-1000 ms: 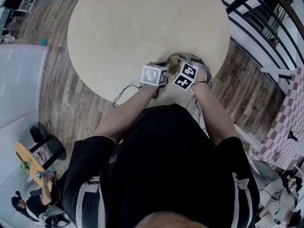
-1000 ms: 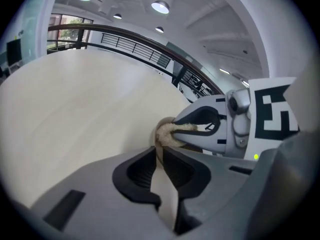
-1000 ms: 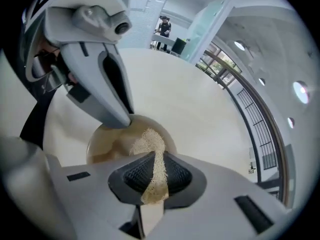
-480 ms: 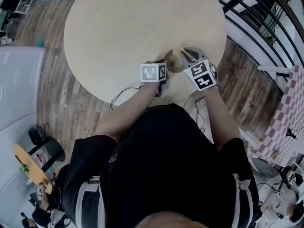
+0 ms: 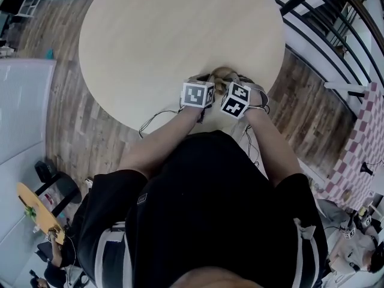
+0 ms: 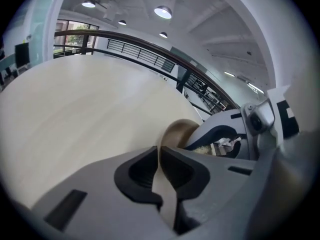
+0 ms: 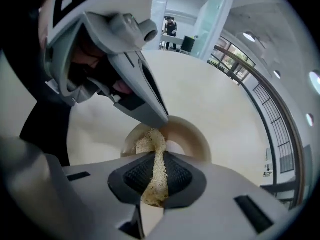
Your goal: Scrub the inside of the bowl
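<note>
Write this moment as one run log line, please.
left gripper: clamped on bowl rim | right gripper: holding scrubber inside bowl | bowl: on table

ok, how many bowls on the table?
1: the bowl at the near edge of the table, rim pinched by the left gripper, the right gripper holding a scrubber in it. No other shows.

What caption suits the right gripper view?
Right gripper presses a fibrous scrubber into the tan bowl while the left gripper pinches its rim.
</note>
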Action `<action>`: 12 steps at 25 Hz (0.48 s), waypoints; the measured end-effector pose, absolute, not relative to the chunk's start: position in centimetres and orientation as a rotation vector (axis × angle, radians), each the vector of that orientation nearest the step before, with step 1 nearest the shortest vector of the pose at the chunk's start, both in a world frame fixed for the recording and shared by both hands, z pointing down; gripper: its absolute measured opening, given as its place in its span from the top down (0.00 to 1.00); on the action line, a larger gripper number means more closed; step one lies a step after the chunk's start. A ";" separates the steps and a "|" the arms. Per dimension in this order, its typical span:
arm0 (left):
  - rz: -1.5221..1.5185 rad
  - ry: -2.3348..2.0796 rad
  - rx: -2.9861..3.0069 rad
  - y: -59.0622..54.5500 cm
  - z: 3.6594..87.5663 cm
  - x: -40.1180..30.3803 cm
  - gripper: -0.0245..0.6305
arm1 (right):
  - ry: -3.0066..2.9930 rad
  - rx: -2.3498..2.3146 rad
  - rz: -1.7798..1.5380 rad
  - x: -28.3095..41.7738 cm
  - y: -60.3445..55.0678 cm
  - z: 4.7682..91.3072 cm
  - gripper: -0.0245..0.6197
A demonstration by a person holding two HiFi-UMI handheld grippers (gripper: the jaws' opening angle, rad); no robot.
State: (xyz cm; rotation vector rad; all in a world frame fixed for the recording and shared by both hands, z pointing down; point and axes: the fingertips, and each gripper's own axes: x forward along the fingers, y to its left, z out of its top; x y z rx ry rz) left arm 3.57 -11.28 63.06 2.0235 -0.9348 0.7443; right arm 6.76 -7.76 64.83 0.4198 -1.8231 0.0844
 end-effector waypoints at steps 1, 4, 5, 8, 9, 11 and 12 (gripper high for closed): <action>0.751 -0.932 2.031 -11.2 63.1 3.6 0.92 | -1.810 0.421 0.057 6.8 -8.1 65.0 0.87; 0.765 -0.932 2.039 -11.0 63.3 3.6 0.92 | -1.801 0.439 0.021 6.8 -8.7 65.0 0.87; 0.768 -0.930 2.040 -11.0 63.4 3.6 0.92 | -1.801 0.457 0.018 6.9 -9.0 65.1 0.87; 0.771 -0.913 2.039 -10.7 63.4 3.3 0.91 | -1.797 0.545 -0.022 7.1 -10.3 65.2 0.87; 0.769 -0.906 2.034 -10.6 63.5 3.1 0.91 | -1.798 0.577 -0.041 7.2 -10.8 65.1 0.87; 0.750 -0.895 2.011 -10.3 63.4 3.1 0.89 | -1.802 0.635 -0.066 7.4 -11.9 64.7 0.87; 0.735 -0.893 1.996 -10.2 63.2 3.2 0.89 | -1.805 0.658 -0.069 7.5 -12.3 64.6 0.87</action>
